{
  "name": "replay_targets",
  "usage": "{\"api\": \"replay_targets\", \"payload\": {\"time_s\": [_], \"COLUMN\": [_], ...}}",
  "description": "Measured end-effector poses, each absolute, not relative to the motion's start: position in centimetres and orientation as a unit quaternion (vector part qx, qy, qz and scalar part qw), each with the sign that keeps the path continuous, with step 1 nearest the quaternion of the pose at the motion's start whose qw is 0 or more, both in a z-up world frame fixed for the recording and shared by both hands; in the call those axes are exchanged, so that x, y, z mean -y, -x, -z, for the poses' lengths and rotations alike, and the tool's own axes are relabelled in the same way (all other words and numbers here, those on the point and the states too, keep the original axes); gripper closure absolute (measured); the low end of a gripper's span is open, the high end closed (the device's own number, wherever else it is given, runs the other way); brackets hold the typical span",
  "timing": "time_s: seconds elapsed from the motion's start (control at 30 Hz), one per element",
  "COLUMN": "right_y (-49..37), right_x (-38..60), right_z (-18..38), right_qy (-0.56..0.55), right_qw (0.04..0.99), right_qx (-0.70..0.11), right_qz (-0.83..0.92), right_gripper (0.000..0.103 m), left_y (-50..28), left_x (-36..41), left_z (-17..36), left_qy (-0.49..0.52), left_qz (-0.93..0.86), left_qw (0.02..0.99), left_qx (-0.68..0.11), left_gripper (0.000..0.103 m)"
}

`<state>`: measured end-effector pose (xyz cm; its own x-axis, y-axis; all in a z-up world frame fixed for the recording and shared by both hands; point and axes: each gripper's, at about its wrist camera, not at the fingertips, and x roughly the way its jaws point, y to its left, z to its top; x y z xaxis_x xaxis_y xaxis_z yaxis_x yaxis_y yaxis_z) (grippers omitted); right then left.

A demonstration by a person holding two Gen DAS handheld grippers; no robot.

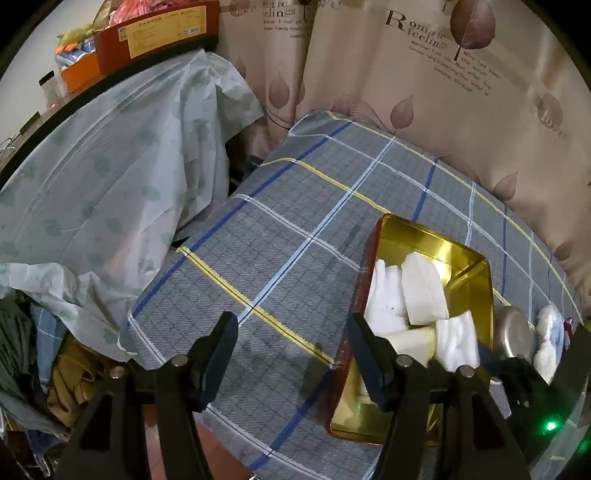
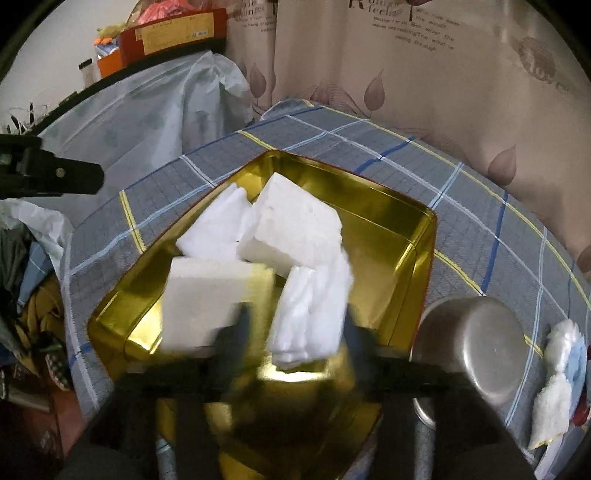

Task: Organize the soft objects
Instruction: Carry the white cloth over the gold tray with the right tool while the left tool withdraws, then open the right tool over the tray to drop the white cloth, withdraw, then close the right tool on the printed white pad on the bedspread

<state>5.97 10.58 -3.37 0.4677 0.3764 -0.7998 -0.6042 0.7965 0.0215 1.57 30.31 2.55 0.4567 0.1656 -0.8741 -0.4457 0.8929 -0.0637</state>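
A gold tin [image 1: 476, 280] [image 2: 399, 229] with red outer walls sits on the plaid cloth and holds several white foam pieces [image 1: 421, 291] [image 2: 295, 229]. My left gripper [image 1: 291, 347] is open and empty, over the cloth just left of the tin. My right gripper [image 2: 295, 332] is blurred over the tin's near end. Its fingers stand on either side of a white fibrous pad [image 2: 314, 314] [image 1: 458, 339]; whether they press it is unclear. More white pads [image 2: 557, 384] [image 1: 546, 339] lie on the cloth to the right.
A round metal lid [image 2: 476, 347] [image 1: 515, 332] stands just right of the tin. A plastic-covered heap [image 1: 110, 177] rises on the left, with boxes [image 1: 159, 33] on top. A leaf-print curtain [image 1: 461, 103] hangs behind. Clothes [image 1: 70, 373] lie at lower left.
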Motion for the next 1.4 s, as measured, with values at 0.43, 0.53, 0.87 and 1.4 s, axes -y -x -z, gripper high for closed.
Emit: {"api": "replay_targets", "payload": {"time_s": [0.43,0.53,0.87,1.4], "right_y": [-3.2,-2.8,-4.8,-8.1], "right_x": [-5.3,-1.9,15.0,24.1], "right_z": [-2.1,-3.9,-0.6,7.1], "right_qy": [0.084,0.07,0.048,-0.018], "right_qw": [0.867,0.883,0.9,0.879], "right_qx": [-0.393,-0.377,-0.425,-0.476], "right_qz": [-0.294,-0.272,-0.087,-0.011], "right_gripper": [0.028,0.024,0.022,0.022], "left_y": [-1.6,-1.7,-2.1,-4.7], "left_x": [-29.0,-28.5,-25.6,-15.2], "left_z": [-2.7,-2.7,-2.4,-2.7], "left_qy": [0.133,0.129,0.106,0.027], "left_qz": [-0.173,-0.169,-0.145,-0.073], "left_qw": [0.844,0.845,0.847,0.853], "left_qx": [-0.49,-0.491,-0.5,-0.516], "left_gripper": [0.04,0.04,0.04,0.04]}}
